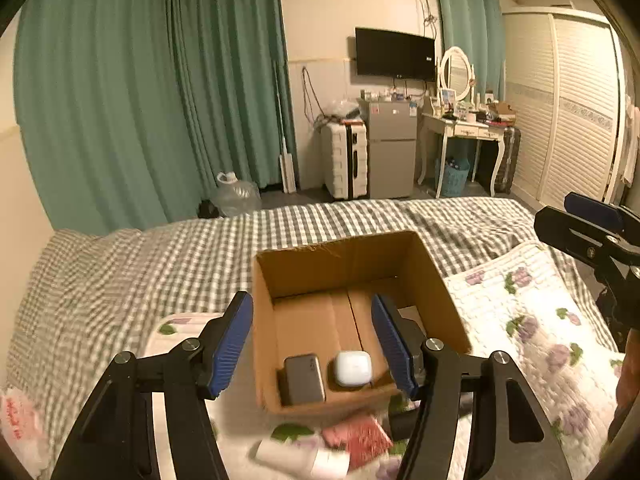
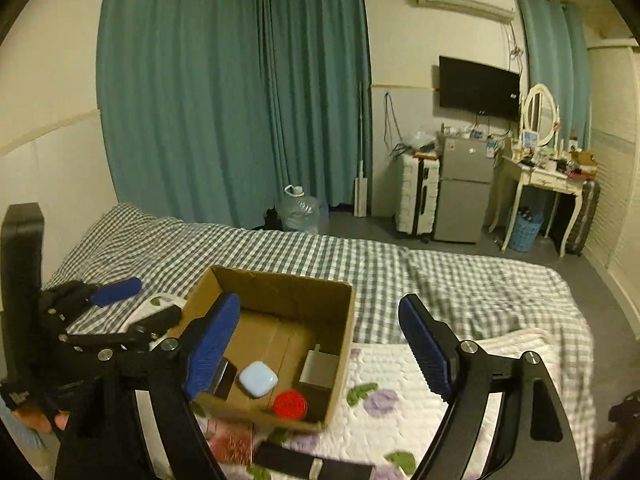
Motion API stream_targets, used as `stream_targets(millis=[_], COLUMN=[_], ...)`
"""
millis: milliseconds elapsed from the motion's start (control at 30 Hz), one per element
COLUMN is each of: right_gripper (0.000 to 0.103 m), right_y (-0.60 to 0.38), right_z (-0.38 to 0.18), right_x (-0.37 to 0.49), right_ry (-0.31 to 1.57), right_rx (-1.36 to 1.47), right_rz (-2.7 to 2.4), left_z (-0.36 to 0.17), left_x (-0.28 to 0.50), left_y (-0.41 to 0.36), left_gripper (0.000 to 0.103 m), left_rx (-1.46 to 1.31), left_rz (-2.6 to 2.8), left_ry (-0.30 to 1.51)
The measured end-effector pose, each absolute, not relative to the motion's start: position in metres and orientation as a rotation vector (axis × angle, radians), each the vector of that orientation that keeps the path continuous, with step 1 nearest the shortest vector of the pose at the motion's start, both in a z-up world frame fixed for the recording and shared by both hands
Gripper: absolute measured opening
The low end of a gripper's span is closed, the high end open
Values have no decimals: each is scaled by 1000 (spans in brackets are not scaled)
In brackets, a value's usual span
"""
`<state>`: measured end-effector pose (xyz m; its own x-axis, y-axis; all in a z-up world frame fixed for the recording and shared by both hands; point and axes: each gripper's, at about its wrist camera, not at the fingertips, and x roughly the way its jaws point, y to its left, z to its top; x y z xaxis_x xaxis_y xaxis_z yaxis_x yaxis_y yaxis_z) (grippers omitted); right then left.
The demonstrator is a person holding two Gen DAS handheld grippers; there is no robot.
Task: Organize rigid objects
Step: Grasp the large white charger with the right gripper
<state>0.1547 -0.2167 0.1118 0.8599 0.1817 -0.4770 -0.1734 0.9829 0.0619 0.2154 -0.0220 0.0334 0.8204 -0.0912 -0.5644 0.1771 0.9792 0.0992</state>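
An open cardboard box (image 1: 436, 280) (image 2: 344, 320) sits on the bed. Inside lie a grey phone-like slab (image 1: 304, 378), a white rounded case (image 1: 353, 368) (image 2: 258, 379), a red round lid (image 2: 290, 403) and a silver flat piece (image 2: 320, 368). My left gripper (image 1: 316, 348) is open and empty, its fingers straddling the box's near left part. My right gripper (image 2: 320, 348) is open and empty above the box's near right side. In front of the box lie a white tube (image 1: 300, 458), a pinkish-red packet (image 1: 358, 438) (image 2: 232, 446) and a black bar (image 2: 308, 465).
The bed has a green checked cover (image 1: 160, 256) and a flowered quilt (image 1: 532, 328) under the box. The right gripper shows at the right edge of the left wrist view (image 1: 592, 236). Beyond the bed stand a water jug (image 2: 300, 208), suitcase, fridge (image 1: 390, 148) and dressing table.
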Motion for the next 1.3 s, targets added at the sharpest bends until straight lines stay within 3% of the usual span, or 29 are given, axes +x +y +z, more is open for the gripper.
stream_targets(millis=[333, 867, 900, 967, 1000, 1300], right_gripper=[96, 96, 96, 75, 71, 68], right_y=[-205, -155, -152, -147, -146, -139], right_z=[118, -95, -102, -111, -114, -142], right_x=[70, 88, 88, 91, 94, 101], right_ry=[492, 907, 921, 946, 961, 1034], right_rx=[-32, -101, -112, -116, -112, -131], right_rz=[190, 177, 180, 213, 226, 220], left_z=[39, -118, -122, -126, -126, -131], left_x=[130, 141, 142, 142, 143, 145], left_y=[-9, 11, 10, 9, 8, 10], left_gripper=[67, 67, 67, 67, 67, 67], left_rx=[139, 72, 82, 98, 99, 101], left_rz=[-160, -66, -64, -65, -68, -82], left_ry=[556, 814, 821, 829, 830, 847])
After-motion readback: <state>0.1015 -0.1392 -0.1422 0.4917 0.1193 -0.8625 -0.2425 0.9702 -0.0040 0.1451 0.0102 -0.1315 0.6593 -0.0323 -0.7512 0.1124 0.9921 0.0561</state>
